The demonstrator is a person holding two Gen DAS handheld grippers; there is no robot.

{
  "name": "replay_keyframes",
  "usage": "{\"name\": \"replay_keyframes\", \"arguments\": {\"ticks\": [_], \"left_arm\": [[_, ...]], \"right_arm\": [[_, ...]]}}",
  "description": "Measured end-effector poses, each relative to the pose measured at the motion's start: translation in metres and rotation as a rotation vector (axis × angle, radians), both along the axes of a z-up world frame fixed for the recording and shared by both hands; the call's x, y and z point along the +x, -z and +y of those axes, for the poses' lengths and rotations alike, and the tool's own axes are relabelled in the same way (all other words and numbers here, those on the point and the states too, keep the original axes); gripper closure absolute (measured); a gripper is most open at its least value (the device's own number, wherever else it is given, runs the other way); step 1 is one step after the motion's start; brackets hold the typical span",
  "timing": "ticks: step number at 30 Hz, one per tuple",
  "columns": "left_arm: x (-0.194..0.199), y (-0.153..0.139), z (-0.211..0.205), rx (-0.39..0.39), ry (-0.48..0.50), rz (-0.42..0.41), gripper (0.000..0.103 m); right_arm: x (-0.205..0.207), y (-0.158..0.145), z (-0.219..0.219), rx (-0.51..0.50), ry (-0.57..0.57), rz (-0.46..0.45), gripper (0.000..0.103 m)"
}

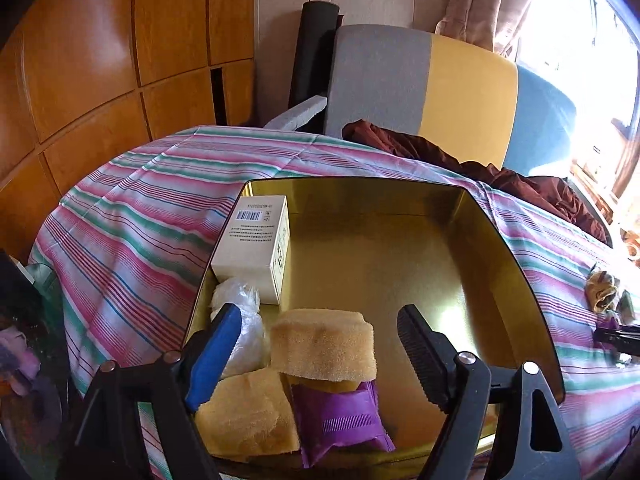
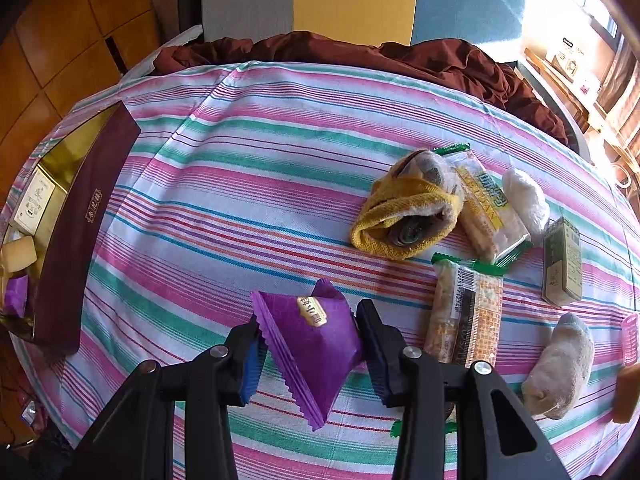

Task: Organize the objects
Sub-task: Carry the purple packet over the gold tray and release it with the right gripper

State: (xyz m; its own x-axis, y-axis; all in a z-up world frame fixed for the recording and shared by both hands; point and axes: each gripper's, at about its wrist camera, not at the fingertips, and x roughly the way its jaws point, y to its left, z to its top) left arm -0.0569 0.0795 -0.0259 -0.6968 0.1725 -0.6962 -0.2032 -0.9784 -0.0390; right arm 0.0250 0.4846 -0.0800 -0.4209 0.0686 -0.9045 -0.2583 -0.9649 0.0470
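Left gripper [image 1: 320,344]: jaws wide, nothing held, above the gold tin [image 1: 500,232] containing a purple packet [image 1: 340,416]. Right gripper [image 2: 310,354]: jaws narrow, clamped on a purple snack packet [image 2: 308,344] over the striped surface [image 2: 248,168]

We carry two black, angular grippers: left gripper [image 1: 320,348], right gripper [image 2: 310,354]. Blue ribbed finger pads [image 1: 214,356]. Silver pivot screws [image 1: 466,357] at the joints.

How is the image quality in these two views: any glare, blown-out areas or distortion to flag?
Left wrist view: the window is blown out white at the upper right, the gold tin floor mirrors it, and fisheye bends the wooden panels. Right wrist view: even light on the striped cloth, overexposed upper right corner, sharp purple packet.
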Motion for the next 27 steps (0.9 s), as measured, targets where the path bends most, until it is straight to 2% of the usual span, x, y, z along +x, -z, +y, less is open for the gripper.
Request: {"name": "replay_keyframes", "arguments": {"ticks": [6,13,16,21,27], "left_arm": [[0.01,-0.006,-0.002,0.014,0.021,-0.006,0.022],[0.014,-0.004,-0.011,0.039,0.006,-0.028,0.022],[0.015,-0.005,-0.018,0.053,-0.005,-0.023,0.021],[0.014,-0.006,-0.034,0.079,-0.04,-0.017,0.018],[0.012,-0.002,-0.052,0.089,-0.08,-0.026,0.017]], "right_arm": [[0.0,-0.027,-0.024,-0.087,-0.016,0.091,0.06],[-0.024,-0.064,-0.108,-0.152,-0.179,0.193,0.06],[-0.037,-0.073,-0.15,-0.17,-0.271,0.207,0.06],[-0.057,-0.063,-0.206,-0.208,-0.37,0.18,0.059],[-0.075,-0.035,-0.243,-0.268,-0.413,0.121,0.057]]}}
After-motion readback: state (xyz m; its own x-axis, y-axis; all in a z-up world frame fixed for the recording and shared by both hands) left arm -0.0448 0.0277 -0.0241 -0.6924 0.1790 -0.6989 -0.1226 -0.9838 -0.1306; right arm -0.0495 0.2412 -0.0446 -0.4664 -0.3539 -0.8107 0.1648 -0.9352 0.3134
